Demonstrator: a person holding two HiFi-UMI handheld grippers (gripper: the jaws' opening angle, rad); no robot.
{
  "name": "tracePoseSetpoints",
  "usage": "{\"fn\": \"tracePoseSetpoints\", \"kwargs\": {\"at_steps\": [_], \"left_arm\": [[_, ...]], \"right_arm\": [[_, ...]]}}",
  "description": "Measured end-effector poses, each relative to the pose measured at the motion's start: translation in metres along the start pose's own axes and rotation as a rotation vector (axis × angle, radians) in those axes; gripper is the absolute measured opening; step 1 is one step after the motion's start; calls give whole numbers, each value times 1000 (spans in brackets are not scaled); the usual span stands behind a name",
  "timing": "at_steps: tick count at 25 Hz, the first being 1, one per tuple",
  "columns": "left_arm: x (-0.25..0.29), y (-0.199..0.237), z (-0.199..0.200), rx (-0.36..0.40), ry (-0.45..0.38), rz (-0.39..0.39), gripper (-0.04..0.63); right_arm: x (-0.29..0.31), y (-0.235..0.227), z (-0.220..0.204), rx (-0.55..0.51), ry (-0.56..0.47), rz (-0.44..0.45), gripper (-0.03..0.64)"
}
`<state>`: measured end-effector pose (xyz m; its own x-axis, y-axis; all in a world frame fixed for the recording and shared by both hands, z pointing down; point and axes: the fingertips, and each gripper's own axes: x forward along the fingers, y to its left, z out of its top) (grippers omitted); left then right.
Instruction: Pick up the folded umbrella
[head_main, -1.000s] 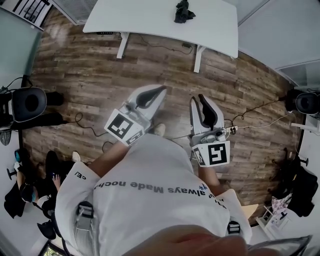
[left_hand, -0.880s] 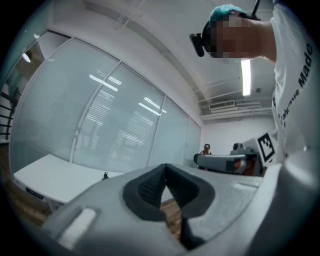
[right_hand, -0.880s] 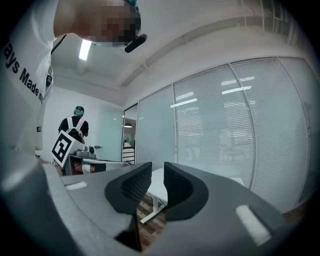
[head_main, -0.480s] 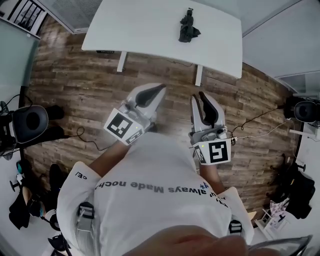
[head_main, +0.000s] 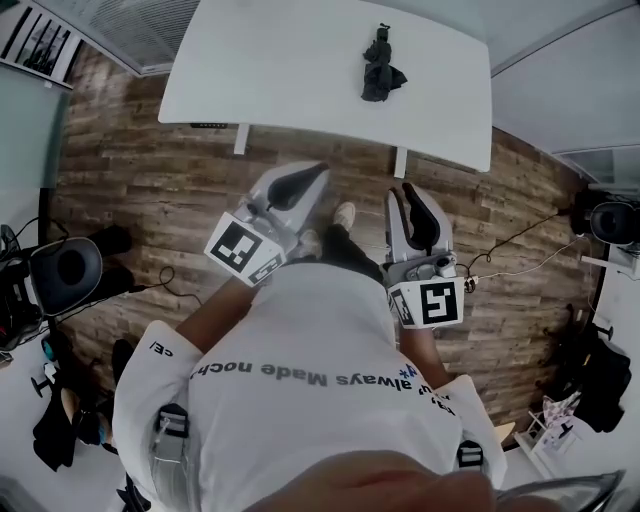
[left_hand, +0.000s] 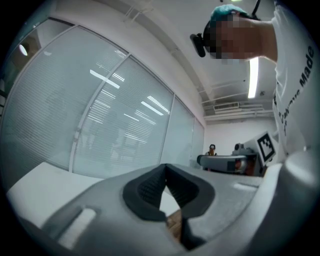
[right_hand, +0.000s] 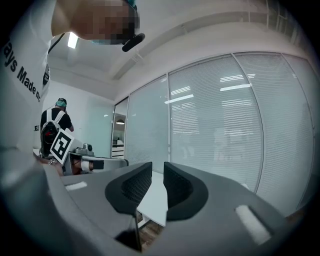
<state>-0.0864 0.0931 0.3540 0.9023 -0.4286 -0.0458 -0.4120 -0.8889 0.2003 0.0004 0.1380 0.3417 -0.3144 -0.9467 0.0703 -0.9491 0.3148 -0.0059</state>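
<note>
Here, your left gripper (head_main: 320, 172) and your right gripper (head_main: 402, 190) are held out level, side by side, ahead of your white printed T-shirt (head_main: 320, 400). Both are closed and empty: in the left gripper view the black ribbed pads (left_hand: 150, 187) meet at their tips, and in the right gripper view only a thin slit shows between the pads, with nothing in it. Each gripper carries its cube with square black-and-white markers (head_main: 243, 250) near your wrist. Below them lies the brown wood-plank floor (head_main: 150, 190), with one light shoe (head_main: 344, 215) showing between the grippers. Beyond stands the white rectangular table (head_main: 280, 60), and on it, towards its right half and well apart from both grippers, lies the dark folded umbrella (head_main: 381, 70), untouched. A frosted glass wall with blinds (right_hand: 220, 130) rises behind the table.
</note>
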Motion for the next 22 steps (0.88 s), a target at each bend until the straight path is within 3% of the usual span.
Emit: {"fn": "tracePoseSetpoints", "kwargs": {"at_steps": [8,22], "left_arm": [[48,44,2,-3,2,8,2],[216,134,17,9,15,35,2]], "right_arm": [[51,-42,-2,3,-7,6,72],[159,-200,8,19,-8,19,72]]}}
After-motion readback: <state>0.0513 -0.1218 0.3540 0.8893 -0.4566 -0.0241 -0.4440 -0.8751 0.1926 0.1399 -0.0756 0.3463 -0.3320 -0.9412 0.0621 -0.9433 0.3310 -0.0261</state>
